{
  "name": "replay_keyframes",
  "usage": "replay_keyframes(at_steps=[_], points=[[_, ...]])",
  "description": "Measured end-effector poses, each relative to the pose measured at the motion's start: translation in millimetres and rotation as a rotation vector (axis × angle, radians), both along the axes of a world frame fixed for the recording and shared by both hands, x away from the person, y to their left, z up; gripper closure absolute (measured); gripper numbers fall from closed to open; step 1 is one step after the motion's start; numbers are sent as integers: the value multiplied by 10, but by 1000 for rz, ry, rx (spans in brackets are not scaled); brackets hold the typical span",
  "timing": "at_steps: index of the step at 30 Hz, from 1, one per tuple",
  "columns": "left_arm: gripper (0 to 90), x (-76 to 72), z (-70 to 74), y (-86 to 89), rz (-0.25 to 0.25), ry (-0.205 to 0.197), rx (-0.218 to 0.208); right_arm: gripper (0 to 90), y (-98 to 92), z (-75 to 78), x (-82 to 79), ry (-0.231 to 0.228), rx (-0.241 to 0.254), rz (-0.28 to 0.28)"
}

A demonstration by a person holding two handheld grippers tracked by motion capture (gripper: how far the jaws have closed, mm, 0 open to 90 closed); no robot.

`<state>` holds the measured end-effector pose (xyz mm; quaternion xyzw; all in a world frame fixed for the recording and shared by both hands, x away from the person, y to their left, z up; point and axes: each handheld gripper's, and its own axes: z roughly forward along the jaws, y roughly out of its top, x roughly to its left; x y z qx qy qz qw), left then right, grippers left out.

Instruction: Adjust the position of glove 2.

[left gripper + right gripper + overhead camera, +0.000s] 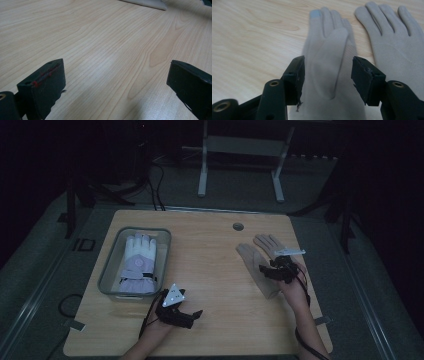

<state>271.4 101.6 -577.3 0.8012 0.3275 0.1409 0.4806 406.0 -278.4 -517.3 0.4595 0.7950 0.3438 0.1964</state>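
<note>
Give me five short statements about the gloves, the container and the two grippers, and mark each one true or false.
1. A white and lilac padded glove lies inside the clear plastic bin. True.
2. Two beige fabric gloves lie flat on the light wooden table. True.
3. The right gripper is shut on a beige glove. False: its jaws stand open, one on each side of the glove nearer the table's middle.
4. The left gripper holds the padded glove. False: its jaws are open over bare wood.
5. One beige glove has a light blue fingertip. True.
</note>
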Motion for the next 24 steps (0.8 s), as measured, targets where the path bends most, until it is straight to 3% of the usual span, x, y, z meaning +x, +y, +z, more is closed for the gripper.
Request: replay_keyframes(at_steps=[5,10,12,15,20,22,24], points=[[23,-25,1,-6,1,-18,7,427,23,-73,178,15,-9,18],[23,-35,3,4,8,-25,1,393,75,-179,274,44,-52,54],[23,-32,3,4,6,-18,-2,425,94,-296,310,74,-106,62],[23,-25,-1,-1,-1,-5,5,515,84,-301,300,77,-90,55],[23,-45,1,9,3,-18,4,697,137,-282,275,91,-111,48],[24,-40,0,8,6,-13,3,758,163,-276,263,101,-103,32],[23,-37,1,10,6,-7,4,782,174,-273,258,123,-59,2]])
